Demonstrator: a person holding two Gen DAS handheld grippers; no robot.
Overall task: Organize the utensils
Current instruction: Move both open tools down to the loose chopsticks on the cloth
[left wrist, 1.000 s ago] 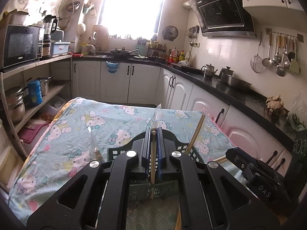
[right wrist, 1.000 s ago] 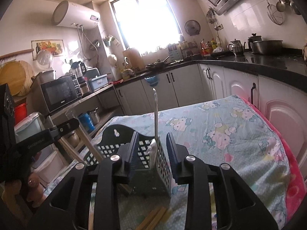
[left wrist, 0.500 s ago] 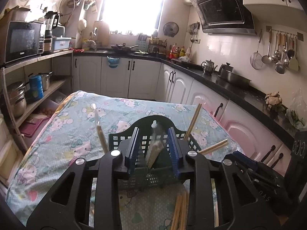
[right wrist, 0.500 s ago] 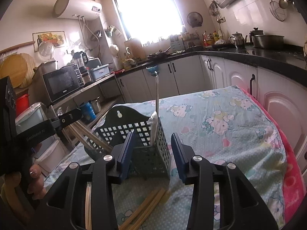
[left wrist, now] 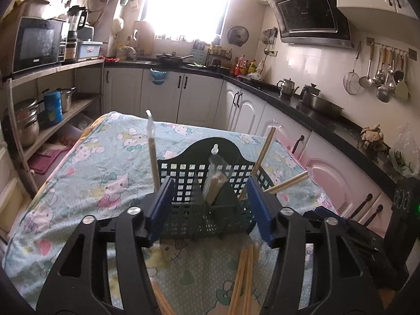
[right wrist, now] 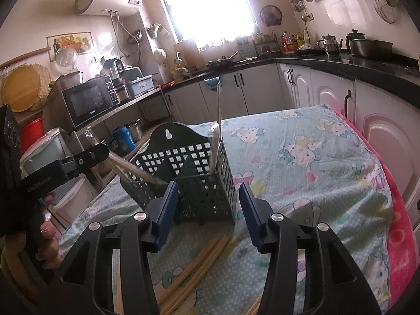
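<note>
A table draped in a pale blue cartoon-cat cloth point(left wrist: 86, 183) fills the middle of the kitchen, with white cabinets under a black worktop point(left wrist: 315, 110) running from 12 round to 3 o'clock. A black microwave point(left wrist: 36, 43) sits on the open shelf at 10 o'clock, and ladles and a strainer point(left wrist: 378, 76) hang on the wall at 2 o'clock.

On the cloth stands a dark green perforated plastic utensil caddy point(left wrist: 207, 191) with an arched back and a divider. Wrapped wooden chopsticks point(left wrist: 215, 181) stand in its centre compartment, a tall pair point(left wrist: 152, 152) rises at its 10 o'clock corner, and two more pairs point(left wrist: 265, 155) lean out at 2 o'clock. In the left wrist view more loose wooden chopsticks point(left wrist: 244, 275) lie flat on the cloth at 6 o'clock, in front of the caddy.

The left gripper point(left wrist: 210, 212) has its blue pads spread on either side of the caddy's front wall, jaws opening, nothing pinched. In the right wrist view the right gripper point(right wrist: 207, 212) likewise opens around the caddy's near corner without pressing it; the left gripper's black finger and the hand point(right wrist: 47, 239) holding it stand in the way at 9 o'clock, by the leaning sticks.
</note>
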